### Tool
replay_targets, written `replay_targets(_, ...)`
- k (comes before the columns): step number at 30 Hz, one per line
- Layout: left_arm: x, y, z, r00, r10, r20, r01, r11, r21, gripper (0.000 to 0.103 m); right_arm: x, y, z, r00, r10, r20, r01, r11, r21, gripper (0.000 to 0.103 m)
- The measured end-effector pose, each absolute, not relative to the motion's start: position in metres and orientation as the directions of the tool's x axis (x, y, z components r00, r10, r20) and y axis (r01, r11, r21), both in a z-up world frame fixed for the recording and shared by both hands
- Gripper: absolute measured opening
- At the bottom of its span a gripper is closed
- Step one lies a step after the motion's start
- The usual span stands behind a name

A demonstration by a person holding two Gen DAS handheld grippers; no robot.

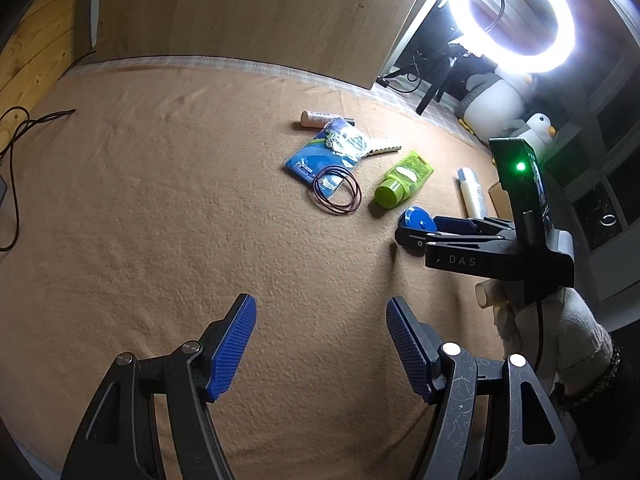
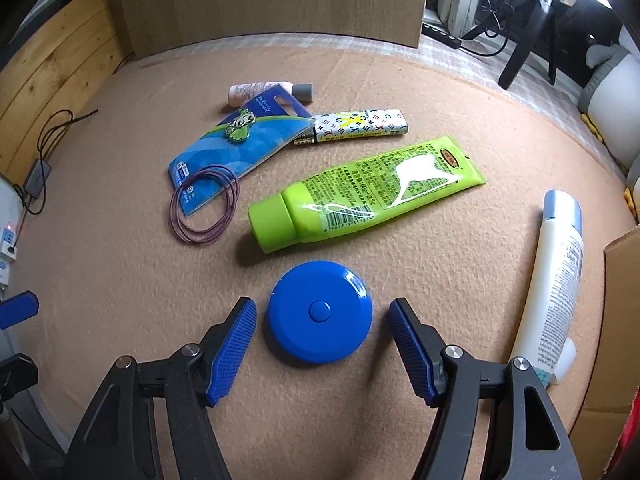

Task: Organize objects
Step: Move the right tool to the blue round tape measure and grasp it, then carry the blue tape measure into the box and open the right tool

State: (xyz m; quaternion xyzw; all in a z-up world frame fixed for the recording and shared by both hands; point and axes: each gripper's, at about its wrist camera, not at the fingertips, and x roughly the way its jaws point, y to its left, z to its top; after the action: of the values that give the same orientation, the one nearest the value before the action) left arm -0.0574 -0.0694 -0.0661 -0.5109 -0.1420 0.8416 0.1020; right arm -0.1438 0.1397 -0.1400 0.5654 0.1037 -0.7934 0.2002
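Note:
A blue round tape measure lies flat on the tan blanket. My right gripper is open and points down over it, one blue pad on each side with a gap to the disc. In the left wrist view the right gripper sits low at the right, held by a gloved hand, with the tape measure at its tips. My left gripper is open over bare blanket with nothing between its fingers.
Beyond the disc lie a green tube, a blue card packet, purple elastic loops, a patterned lighter and a small pink bottle. A white bottle lies beside a cardboard box. Cables trail at left.

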Motion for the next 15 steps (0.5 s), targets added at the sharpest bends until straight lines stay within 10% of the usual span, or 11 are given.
replay_targets(5, -0.059, -0.066, -0.067, -0.455, 0.323, -0.829, -0.034, -0.937, -0.347, 0.071, -0.143, 0.139, -0.139, -0.285, -0.19, -0.94, 0.45, -0.892, 0.044, 0.046)
replay_targets(15, -0.06, -0.055, -0.067, -0.452, 0.333, -0.827, -0.045, -0.935, -0.352, 0.071, -0.136, 0.147, -0.134, -0.272, -0.229, -0.935, 0.448, -0.89, 0.088, 0.046)
